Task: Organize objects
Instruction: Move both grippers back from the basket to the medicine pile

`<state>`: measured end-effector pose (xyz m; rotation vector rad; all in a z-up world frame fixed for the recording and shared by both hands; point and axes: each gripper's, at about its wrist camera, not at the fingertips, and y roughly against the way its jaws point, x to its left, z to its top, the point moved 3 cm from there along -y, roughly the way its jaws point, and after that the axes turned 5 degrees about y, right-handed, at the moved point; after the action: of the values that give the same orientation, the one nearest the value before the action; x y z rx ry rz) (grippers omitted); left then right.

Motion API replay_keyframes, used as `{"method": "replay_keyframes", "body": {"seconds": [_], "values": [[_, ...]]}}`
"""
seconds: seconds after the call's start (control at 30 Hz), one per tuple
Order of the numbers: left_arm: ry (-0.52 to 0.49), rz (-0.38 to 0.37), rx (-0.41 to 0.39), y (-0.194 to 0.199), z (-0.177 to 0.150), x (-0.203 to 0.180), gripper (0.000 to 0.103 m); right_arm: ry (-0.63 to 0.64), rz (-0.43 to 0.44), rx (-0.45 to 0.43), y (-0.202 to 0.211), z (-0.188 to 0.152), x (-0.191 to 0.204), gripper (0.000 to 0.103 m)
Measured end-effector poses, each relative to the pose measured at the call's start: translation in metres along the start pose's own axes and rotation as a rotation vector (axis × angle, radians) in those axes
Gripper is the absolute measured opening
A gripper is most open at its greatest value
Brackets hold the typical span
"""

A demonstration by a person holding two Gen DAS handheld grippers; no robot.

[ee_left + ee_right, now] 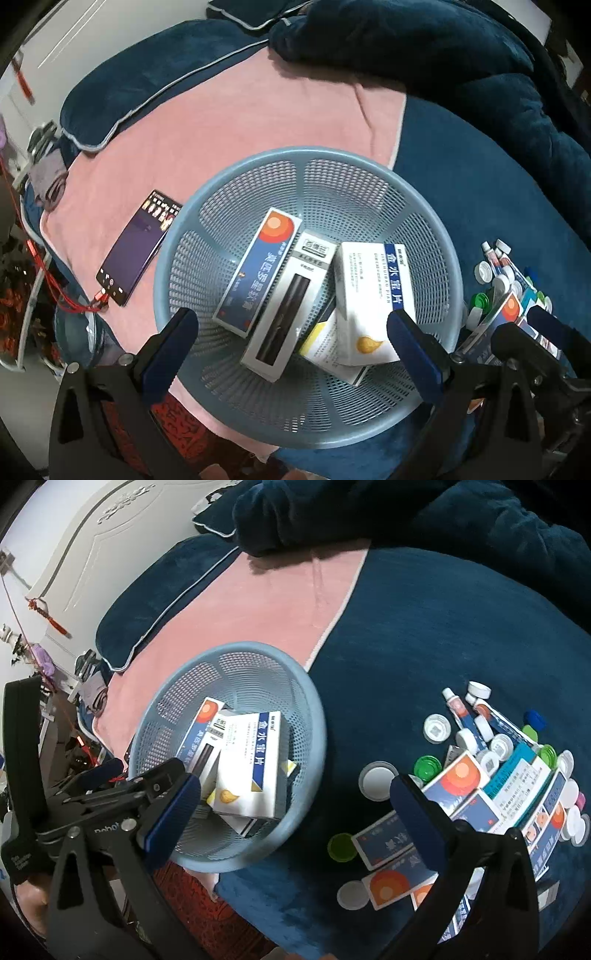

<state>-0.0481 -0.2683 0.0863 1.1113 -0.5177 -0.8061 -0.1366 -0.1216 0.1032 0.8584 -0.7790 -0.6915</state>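
Observation:
A light blue mesh basket point(243, 173) sits on the bed and holds several medicine boxes: a blue and orange one point(255, 269), a grey one with a black window point(284, 314) and a white one with a blue stripe point(369, 295). My left gripper point(291, 332) is open and empty just above the basket's near side. The basket also shows in the right wrist view point(310, 709). My right gripper point(291, 808) is open and empty, between the basket and a pile of boxes point(458, 779), tubes point(458, 709) and bottle caps point(437, 729) on the blue blanket.
A phone point(136, 247) with a red cable lies on the pink sheet point(221, 110) left of the basket. Dark blue pillows point(147, 70) and a bunched blanket point(443, 48) lie at the far side. The bed's left edge drops to cluttered floor.

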Motion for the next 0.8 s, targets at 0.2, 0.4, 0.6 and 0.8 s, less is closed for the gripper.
{"method": "replay_keyframes", "body": {"seconds": [0.2,0.4,0.6,0.8], "values": [[-0.073,-0.030,0.012,-0.004,-0.005,-0.033,0.102,-0.036,-0.041,-0.005,0.008,-0.008,-0.019,0.103],[-0.139,-0.087,0.033,-0.006,-0.013,-0.076,0.102,-0.121,-0.096,-0.016,0.025,-0.024,-0.056,0.103],[-0.229,-0.158,0.049,-0.004,-0.027,-0.129,0.102,-0.270,-0.147,-0.045,0.054,-0.046,-0.107,0.103],[-0.373,-0.148,0.044,-0.002,-0.045,-0.173,0.102,-0.384,-0.164,-0.068,0.087,-0.072,-0.142,0.103]]}}
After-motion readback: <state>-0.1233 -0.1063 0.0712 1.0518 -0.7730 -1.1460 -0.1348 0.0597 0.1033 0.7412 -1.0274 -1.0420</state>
